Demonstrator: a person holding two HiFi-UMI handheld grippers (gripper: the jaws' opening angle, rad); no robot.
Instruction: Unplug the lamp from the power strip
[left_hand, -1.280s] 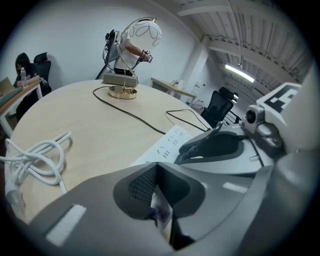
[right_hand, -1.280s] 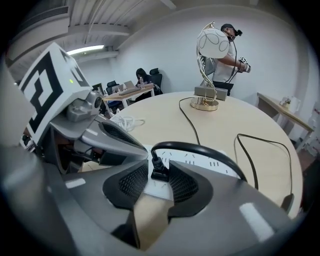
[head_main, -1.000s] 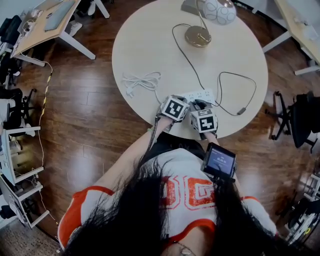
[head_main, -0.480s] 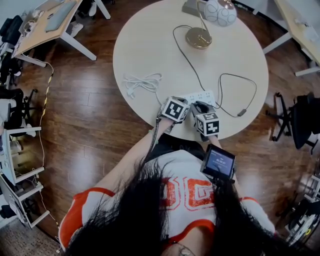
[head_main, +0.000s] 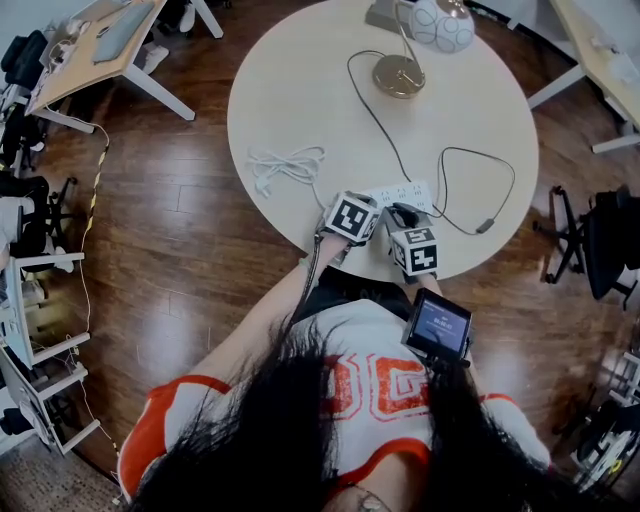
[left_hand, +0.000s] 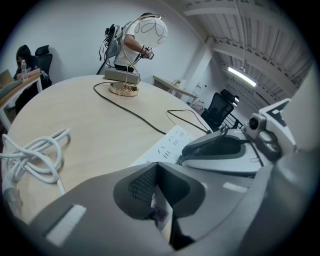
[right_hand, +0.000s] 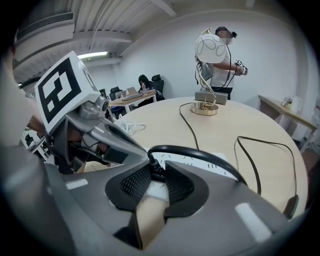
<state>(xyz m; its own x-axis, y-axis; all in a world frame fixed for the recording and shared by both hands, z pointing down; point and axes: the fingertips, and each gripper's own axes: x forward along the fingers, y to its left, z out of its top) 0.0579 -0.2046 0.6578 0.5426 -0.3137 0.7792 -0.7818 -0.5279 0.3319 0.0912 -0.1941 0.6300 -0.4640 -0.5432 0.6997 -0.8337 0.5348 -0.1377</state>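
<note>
A lamp with a gold base (head_main: 397, 75) and a white globe shade (head_main: 438, 22) stands at the table's far side. Its black cord (head_main: 380, 125) runs to the white power strip (head_main: 400, 190) near the front edge. My left gripper (head_main: 374, 203) is shut on the strip's near end (left_hand: 167, 145); white plastic shows between its pads (left_hand: 140, 182). My right gripper (head_main: 403, 214) is shut on the lamp's black plug (right_hand: 151, 171), right over the strip (right_hand: 197, 161). The pads hide the prongs. The cord arcs up out of the jaws.
A coiled white cable (head_main: 285, 163) lies left of the strip. The cord loops right past an inline switch (head_main: 483, 223). A grey box (head_main: 385, 12) sits behind the lamp, and a person (right_hand: 220, 60) stands beyond it. Desks and office chairs ring the round table (head_main: 300, 80).
My right gripper has drawn back a little toward the table's near edge with the plug in it. The left gripper and the strip have stayed put.
</note>
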